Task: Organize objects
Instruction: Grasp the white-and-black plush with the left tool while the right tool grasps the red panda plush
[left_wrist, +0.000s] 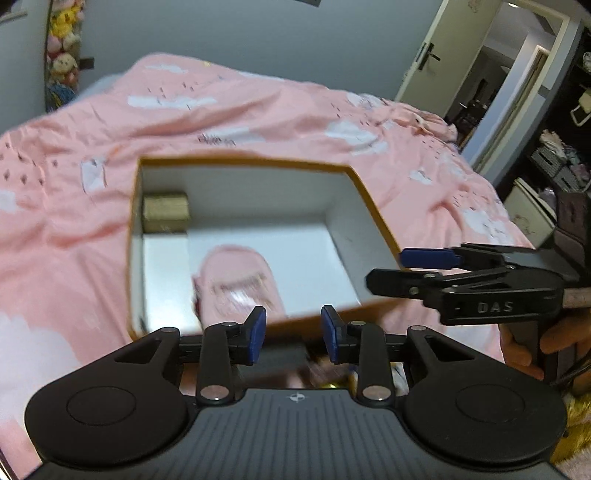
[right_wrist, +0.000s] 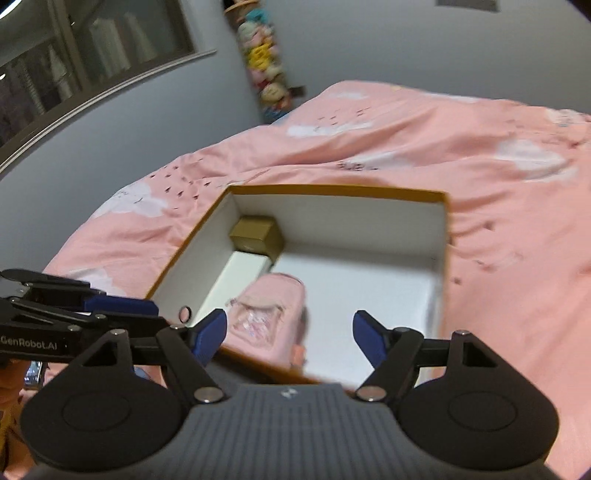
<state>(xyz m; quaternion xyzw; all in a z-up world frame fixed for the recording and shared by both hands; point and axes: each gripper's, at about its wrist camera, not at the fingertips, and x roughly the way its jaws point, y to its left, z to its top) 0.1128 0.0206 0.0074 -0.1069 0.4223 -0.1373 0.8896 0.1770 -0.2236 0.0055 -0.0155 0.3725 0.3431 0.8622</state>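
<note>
An open box (left_wrist: 340, 225), white inside with an orange rim, is seen lying on the pink bedspread (left_wrist: 258, 122). A small gold carton (left_wrist: 165, 212) is tucked into the box's far left corner, with a flat white piece (right_wrist: 240, 280) just in front of it. A pink pouch (left_wrist: 236, 284), blurred, is lying on the box floor near the near wall. Stuffed toys (right_wrist: 262, 62) are hung on the wall behind the box. The left gripper (left_wrist: 293, 334) is held at the box's near rim, pads somewhat apart, nothing gripped. The right gripper (right_wrist: 288, 334) is spread wide over the box, empty.
</note>
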